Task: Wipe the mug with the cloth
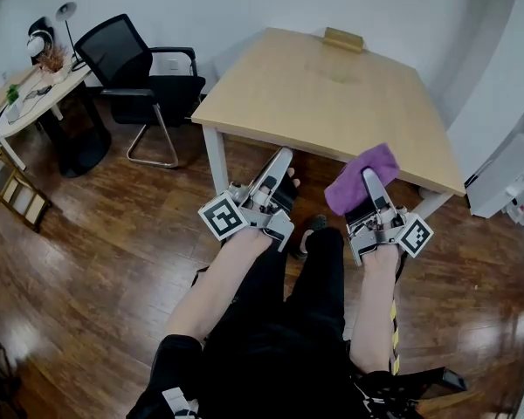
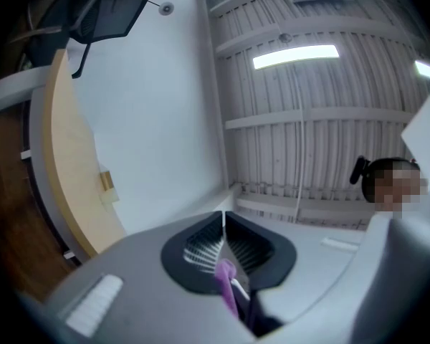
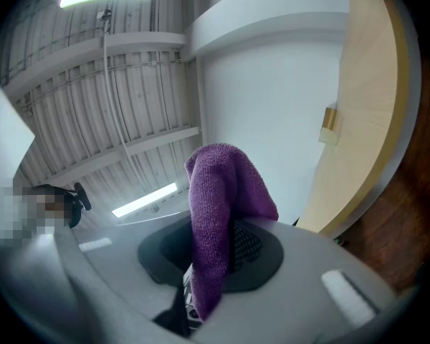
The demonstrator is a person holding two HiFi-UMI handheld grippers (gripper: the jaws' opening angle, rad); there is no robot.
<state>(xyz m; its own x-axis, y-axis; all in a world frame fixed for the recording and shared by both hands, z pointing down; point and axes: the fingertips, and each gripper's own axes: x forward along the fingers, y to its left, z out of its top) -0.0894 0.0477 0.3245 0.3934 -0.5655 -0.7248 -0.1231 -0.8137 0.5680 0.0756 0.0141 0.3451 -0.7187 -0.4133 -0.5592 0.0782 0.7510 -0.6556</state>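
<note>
My right gripper (image 1: 368, 178) is shut on a purple cloth (image 1: 356, 180), which drapes over its jaws and hangs down between them in the right gripper view (image 3: 216, 199). My left gripper (image 1: 286, 158) is shut, its black pads (image 2: 201, 246) meeting at the tip. A thin purple strip (image 2: 226, 282) shows low between its jaws; I cannot tell what it is. Both grippers are held side by side over the person's legs, just short of the near edge of the wooden table (image 1: 332, 94), and point upward. No mug shows in any view.
A small wooden block (image 1: 343, 39) stands at the table's far edge. A black office chair (image 1: 135, 68) and a cluttered white desk (image 1: 31, 99) are at the left. A white cabinet (image 1: 506, 177) stands at the right. The floor is dark wood.
</note>
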